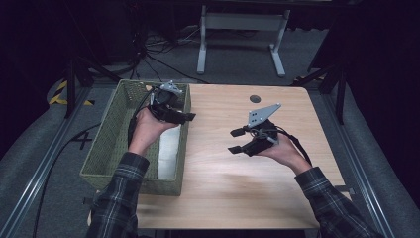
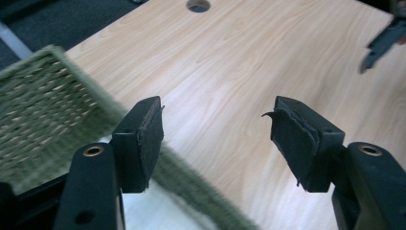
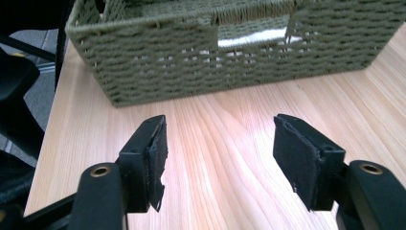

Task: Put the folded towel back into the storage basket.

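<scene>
The left gripper [image 1: 190, 117] is held over the right-hand rim of a green woven basket [image 1: 106, 134], its jaws released with nothing between them. In the left gripper view, the basket's rim runs diagonally beneath and between the jaws [image 2: 191, 184], the woven inside wall lies beyond the left jaw, and bare wooden counter [image 2: 230, 72] spreads ahead of both. A pale white thing [image 1: 168, 154] lies inside the basket along its right wall, below the left gripper; what it is cannot be made out. A strip of it shows under the left jaw, cut off by the bottom edge.

The basket is rectangular, its long axis running away from the person, and it sits on the left edge of the counter.

The right gripper [image 1: 236, 140] is held above the counter's middle, jaws released and empty, pointing toward the basket. In the right gripper view the basket's long side wall [image 3: 239, 62] stands ahead of the jaws, well apart from them, with a handle cut-out showing white through it.

A round hole [image 1: 255, 98] sits in the counter near its far edge. No writing can be read anywhere.
</scene>
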Demonstrator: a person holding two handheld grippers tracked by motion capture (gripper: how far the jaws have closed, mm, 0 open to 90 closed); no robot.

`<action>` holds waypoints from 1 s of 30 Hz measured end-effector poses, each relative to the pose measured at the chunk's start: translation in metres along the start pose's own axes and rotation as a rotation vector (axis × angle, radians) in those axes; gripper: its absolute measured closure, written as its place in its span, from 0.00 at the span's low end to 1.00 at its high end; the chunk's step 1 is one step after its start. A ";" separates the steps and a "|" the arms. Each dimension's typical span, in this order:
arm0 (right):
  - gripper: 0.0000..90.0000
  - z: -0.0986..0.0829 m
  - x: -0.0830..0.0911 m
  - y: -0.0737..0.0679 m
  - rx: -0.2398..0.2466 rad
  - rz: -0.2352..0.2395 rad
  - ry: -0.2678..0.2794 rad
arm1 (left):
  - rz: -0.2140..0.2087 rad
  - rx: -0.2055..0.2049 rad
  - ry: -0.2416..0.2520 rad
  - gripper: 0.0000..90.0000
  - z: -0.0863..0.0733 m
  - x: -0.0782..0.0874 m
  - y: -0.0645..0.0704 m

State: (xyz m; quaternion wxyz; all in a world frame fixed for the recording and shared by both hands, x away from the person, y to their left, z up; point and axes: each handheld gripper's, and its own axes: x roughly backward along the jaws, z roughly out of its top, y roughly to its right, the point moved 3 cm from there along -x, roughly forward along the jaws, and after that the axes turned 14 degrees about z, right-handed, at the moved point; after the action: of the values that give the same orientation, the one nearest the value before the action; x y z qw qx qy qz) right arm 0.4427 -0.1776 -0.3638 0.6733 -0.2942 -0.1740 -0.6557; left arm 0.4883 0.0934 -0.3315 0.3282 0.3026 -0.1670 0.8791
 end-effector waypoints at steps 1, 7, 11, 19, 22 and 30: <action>0.41 -0.003 0.003 0.000 -0.004 -0.002 0.000 | 0.000 0.002 0.003 0.38 0.000 0.000 0.005; 0.39 -0.019 0.024 0.003 -0.008 -0.018 0.017 | 0.000 -0.014 0.008 0.34 0.006 0.002 0.039; 0.39 -0.035 0.039 0.001 -0.028 -0.046 0.036 | -0.007 -0.035 0.001 0.31 0.012 -0.002 0.058; 0.37 -0.064 0.053 -0.001 -0.076 -0.097 0.049 | -0.035 -0.054 0.030 0.28 0.016 -0.013 0.094; 0.36 -0.074 0.055 0.000 -0.090 -0.115 0.049 | -0.036 -0.057 0.033 0.28 0.014 -0.018 0.104; 0.34 -0.103 0.055 0.000 -0.132 -0.154 0.050 | -0.092 -0.071 0.030 0.26 0.001 -0.042 0.144</action>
State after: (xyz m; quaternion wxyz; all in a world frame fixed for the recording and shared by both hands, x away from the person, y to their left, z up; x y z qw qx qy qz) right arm 0.4310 -0.2849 -0.4087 0.6041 -0.3072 -0.1359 -0.7227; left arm 0.4165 -0.0317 -0.3710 0.3813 0.2848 -0.1791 0.8611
